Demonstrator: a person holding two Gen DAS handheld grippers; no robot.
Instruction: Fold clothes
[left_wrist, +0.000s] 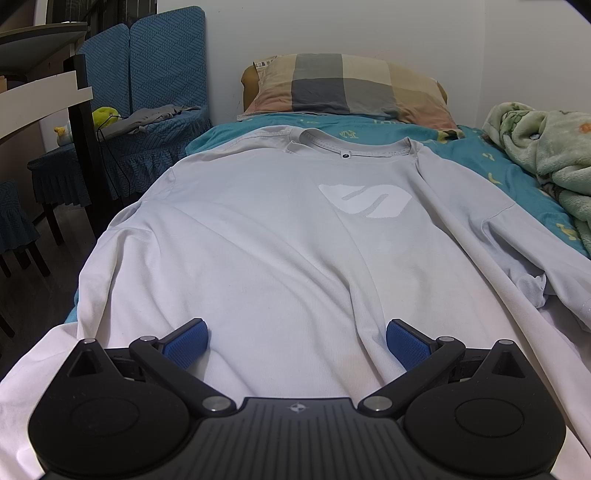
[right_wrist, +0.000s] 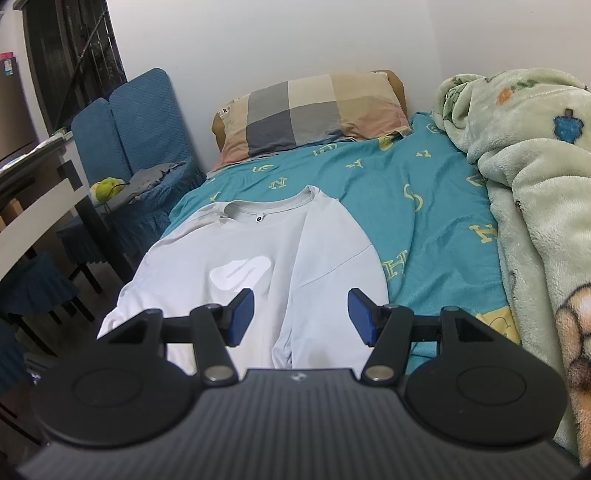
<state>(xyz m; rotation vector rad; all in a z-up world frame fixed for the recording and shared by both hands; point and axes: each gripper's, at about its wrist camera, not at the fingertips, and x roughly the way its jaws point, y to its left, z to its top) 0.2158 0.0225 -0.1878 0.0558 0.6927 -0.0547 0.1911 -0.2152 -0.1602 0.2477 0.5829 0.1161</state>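
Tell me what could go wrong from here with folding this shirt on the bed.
The shirt's left side hangs off the bed edge, so it may slide toward the floor. Its right sleeve is already bunched, so a crooked fold is likely. The blanket crowds the right side and could snag.

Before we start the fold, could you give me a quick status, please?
Left gripper open, low over the hem. Right gripper open, empty. White T-shirt flat, front up, unfolded. Green blanket heaped alongside, not touching.
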